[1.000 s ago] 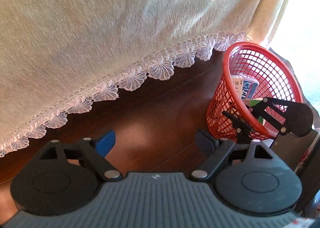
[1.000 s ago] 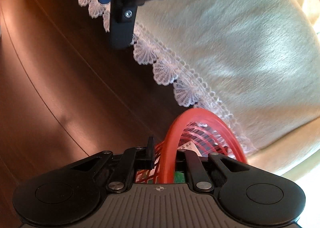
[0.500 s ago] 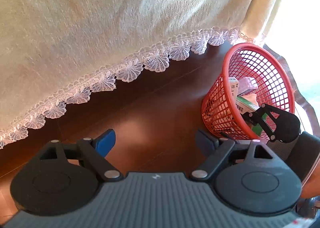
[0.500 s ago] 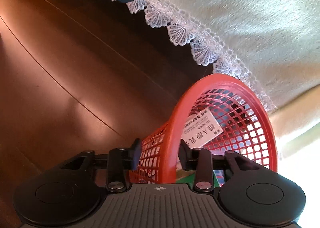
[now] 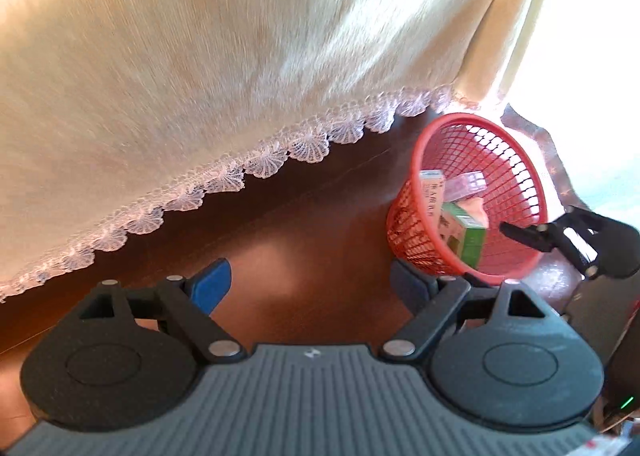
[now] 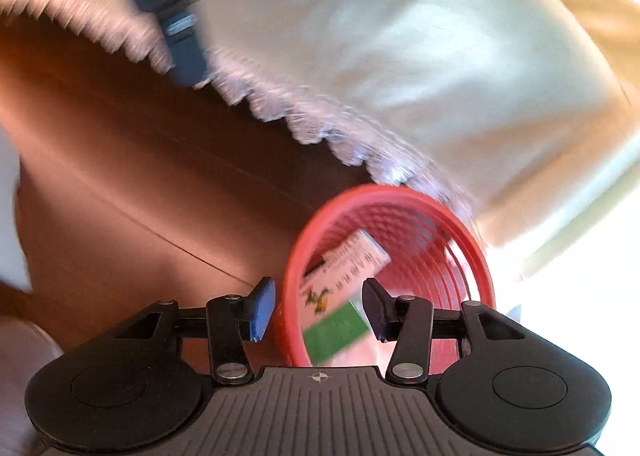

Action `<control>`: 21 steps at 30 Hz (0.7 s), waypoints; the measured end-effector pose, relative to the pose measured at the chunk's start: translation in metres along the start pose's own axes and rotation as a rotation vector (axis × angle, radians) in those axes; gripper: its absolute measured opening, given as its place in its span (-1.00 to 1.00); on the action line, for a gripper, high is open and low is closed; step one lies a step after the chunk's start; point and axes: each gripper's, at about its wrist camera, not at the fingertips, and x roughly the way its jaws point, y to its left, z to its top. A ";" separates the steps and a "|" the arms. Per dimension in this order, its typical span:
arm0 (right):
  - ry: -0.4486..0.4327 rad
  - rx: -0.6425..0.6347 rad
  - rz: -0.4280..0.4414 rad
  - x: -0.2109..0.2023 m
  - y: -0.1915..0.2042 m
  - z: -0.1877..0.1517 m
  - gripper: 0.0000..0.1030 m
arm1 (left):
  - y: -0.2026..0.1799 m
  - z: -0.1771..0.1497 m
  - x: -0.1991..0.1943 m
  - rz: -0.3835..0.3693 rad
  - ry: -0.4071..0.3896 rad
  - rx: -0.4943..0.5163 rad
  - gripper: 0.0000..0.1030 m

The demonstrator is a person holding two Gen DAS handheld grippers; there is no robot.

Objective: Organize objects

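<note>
A red mesh basket [image 5: 412, 244] stands on the brown wooden table [image 5: 320, 232], with a green carton [image 5: 468, 244], a white printed box [image 5: 432, 195] and a pink box [image 5: 466, 183] inside. My left gripper [image 5: 308, 284] hangs open above bare wood, left of the basket, nothing between its fingers. My right gripper [image 6: 319, 308] is above the basket's near rim [image 6: 290, 280]. Its jaws are opening and the pads stand clear of the rim on either side. The green and white carton [image 6: 340, 296] shows between them, down in the basket. The right wrist view is blurred.
A cream cloth with a lace edge [image 5: 240, 75] covers the far part of the table and reaches almost to the basket. The table's scalloped edge [image 5: 554, 147] lies just beyond the basket, with bright floor past it. The left gripper [image 6: 176, 15] shows blurred at the top left.
The right gripper was shut on the basket's rim, then let go and spread its jaws. Both grippers have risen, so the basket and table look farther off.
</note>
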 end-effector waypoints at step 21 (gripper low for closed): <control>0.241 0.955 0.034 -0.329 -0.162 0.117 -0.13 | -0.069 0.075 -0.323 0.039 -0.045 -0.011 0.97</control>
